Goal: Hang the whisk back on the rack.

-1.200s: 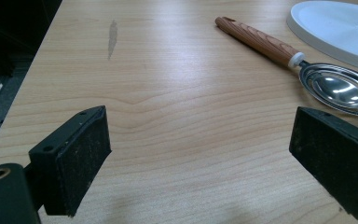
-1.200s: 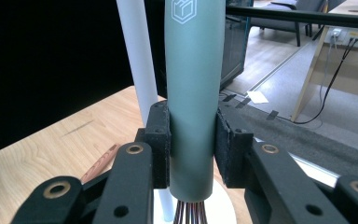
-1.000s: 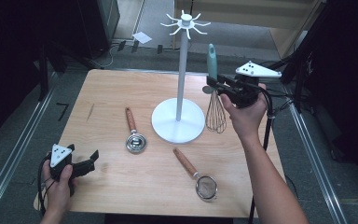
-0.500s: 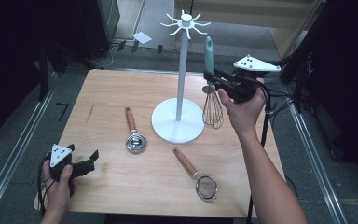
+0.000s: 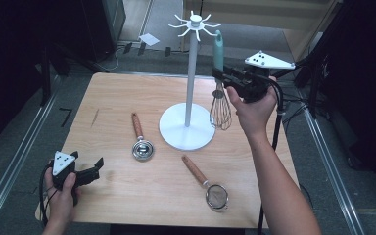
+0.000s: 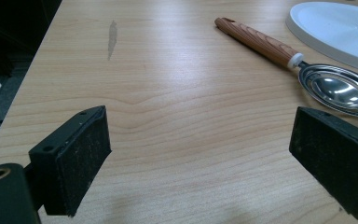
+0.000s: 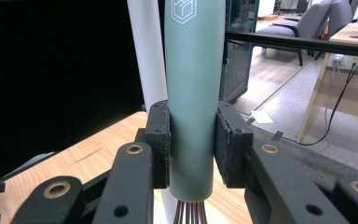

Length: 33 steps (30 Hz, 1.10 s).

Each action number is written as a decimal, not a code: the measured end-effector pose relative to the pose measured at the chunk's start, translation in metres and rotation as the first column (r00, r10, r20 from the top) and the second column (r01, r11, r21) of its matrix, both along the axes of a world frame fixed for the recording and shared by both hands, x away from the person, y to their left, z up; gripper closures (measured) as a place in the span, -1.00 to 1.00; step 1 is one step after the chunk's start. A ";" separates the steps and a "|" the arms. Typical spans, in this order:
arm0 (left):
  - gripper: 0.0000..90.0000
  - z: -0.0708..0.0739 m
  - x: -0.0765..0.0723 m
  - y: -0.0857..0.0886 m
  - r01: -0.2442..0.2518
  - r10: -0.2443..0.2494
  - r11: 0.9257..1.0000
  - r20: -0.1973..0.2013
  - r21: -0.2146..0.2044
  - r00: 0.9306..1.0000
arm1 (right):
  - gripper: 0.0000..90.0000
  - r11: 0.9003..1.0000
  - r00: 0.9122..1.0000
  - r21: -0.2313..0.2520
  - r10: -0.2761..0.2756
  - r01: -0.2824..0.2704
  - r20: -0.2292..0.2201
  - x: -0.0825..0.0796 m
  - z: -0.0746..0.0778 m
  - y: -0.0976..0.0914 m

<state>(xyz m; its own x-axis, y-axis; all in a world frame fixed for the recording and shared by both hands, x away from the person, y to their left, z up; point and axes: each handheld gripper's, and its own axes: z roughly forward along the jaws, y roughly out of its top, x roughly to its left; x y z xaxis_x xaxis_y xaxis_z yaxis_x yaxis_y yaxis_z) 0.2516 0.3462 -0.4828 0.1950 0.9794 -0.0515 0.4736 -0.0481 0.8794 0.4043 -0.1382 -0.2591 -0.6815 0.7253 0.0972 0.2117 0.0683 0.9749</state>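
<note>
High view: a white stand (image 5: 192, 73) with hooks at its top stood on the wooden table (image 5: 127, 205). The right gripper (image 5: 223, 76) held a whisk (image 5: 219, 98) upright just right of the pole, its green handle pointing up toward the hooks and its wire head hanging clear of the table beside the round base. None of the hooks carried anything. A round spoon (image 5: 140, 141) with a wooden handle lay left of the base, and a small strainer (image 5: 206, 183) lay nearer the front edge. The left gripper (image 5: 94, 166) rested at the front left corner, well apart from all of these.

Left gripper view: its two black jaws stood wide apart with nothing between them, only bare tabletop, and the spoon (image 6: 307, 74) lay ahead at the upper right, next to the rim of the stand's base.

Right gripper view: the pads (image 7: 161, 144) were clamped on the lower part of the whisk's green handle (image 7: 193, 93), wires showing just beneath, with the white pole close behind it.

Judging from this, the work seemed at an early stage: the whisk was lifted but not yet hung, and the spoon and strainer were still to be picked up.
</note>
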 end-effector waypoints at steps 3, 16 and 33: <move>-0.87 0.000 0.000 0.000 0.001 -0.001 1.000 0.000 0.000 1.000 | 0.58 1.000 1.000 0.007 0.000 -0.001 0.009 -0.001 0.002 0.001; -0.87 0.000 0.000 0.000 0.002 -0.002 1.000 0.000 0.001 1.000 | 0.58 0.999 0.999 0.043 0.006 -0.009 0.053 -0.017 0.008 -0.006; -0.87 0.000 0.000 0.000 0.001 -0.001 1.000 0.000 0.001 1.000 | 0.58 0.998 0.996 0.025 0.059 -0.061 0.061 -0.024 0.012 0.005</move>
<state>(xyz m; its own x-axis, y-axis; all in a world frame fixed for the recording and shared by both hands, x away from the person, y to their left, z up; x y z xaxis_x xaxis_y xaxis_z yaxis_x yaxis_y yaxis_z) 0.2516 0.3460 -0.4828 0.1964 0.9792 -0.0505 0.4734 -0.0495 0.8795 0.3807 -0.1334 -0.2472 -0.7289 0.6807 0.0732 0.1485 0.0528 0.9875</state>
